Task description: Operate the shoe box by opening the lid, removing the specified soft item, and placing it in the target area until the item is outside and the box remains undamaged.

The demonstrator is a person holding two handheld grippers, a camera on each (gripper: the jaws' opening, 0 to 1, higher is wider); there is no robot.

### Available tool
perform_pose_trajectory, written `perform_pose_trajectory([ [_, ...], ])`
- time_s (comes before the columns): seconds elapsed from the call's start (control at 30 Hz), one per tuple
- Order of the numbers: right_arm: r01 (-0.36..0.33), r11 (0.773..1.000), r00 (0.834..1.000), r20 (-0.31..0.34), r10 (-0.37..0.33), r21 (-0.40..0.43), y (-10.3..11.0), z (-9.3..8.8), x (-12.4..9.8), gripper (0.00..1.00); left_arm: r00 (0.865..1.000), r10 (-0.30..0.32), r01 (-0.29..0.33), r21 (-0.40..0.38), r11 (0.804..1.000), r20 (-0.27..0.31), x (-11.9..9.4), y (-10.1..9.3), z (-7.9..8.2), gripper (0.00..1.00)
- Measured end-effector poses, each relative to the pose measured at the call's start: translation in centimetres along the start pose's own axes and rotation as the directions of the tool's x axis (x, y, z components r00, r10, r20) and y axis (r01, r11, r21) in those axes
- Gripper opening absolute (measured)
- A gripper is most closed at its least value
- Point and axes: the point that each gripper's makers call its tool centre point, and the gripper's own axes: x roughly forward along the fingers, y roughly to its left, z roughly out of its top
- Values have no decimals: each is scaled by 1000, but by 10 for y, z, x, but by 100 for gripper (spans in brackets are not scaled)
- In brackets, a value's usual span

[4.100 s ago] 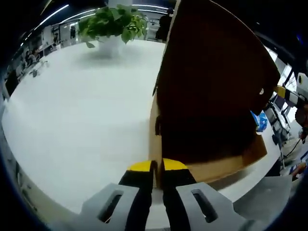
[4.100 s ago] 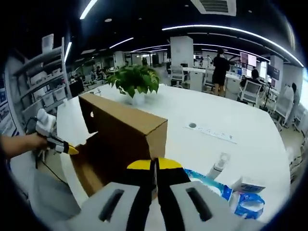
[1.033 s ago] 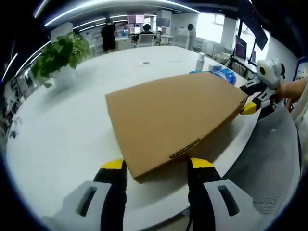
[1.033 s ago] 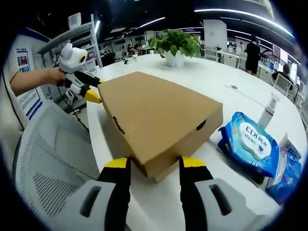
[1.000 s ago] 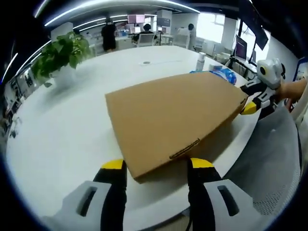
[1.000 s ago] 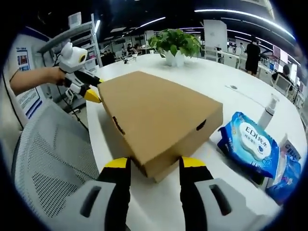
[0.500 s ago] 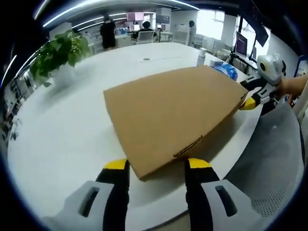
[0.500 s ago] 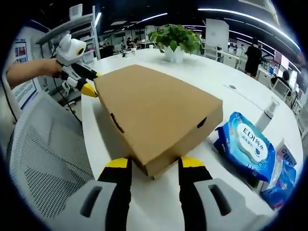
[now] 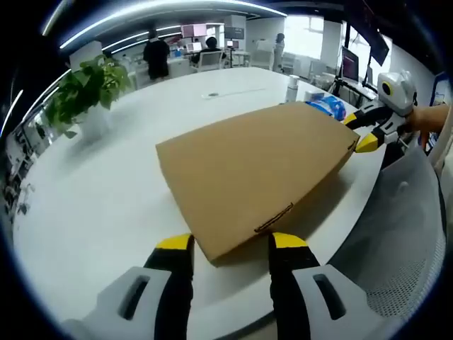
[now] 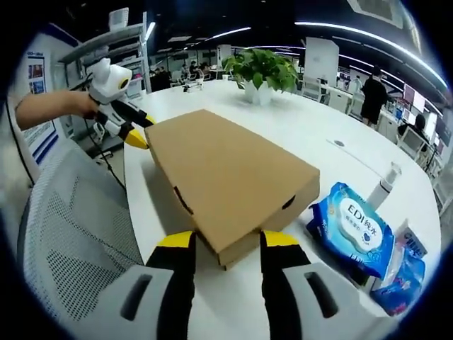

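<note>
Closed shoe box point(image 9: 251, 173) flat on the white table point(image 9: 106, 184), our grippers at opposite corners.

We hold the left gripper point(image 9: 230, 244) with jaws apart around one near corner, and the right gripper point(image 10: 225, 241) likewise spread at another; a blue wipes pack point(image 10: 352, 228) lies just beside the box.

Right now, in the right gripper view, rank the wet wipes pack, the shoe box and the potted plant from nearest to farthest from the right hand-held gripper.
1. Shoe box, lid shut, corner between the open jaws of the right hand-held gripper.
2. Wet wipes pack, on the right.
3. Potted plant, far across the table.
</note>
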Motion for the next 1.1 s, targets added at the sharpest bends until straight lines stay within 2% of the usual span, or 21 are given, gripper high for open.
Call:
perform_pose_trajectory([
  [0.2, 2, 1000, 1000, -2, -2, 5, -2, -1, 3, 33, 1000, 0, 0, -15, 1000, -2, 2, 1, 0, 40],
  [0.43, 5, 1000, 1000, -3, -5, 3, -13, 4, 10, 33, 1000, 6, -6, -20, 1000, -3, 8, 8, 7, 40],
  [1.1, 35, 999, 999, -2, -35, 10, -57, 23, 37, 33, 1000, -4, 4, -12, 1000, 8, 43, 40, 43, 41],
])
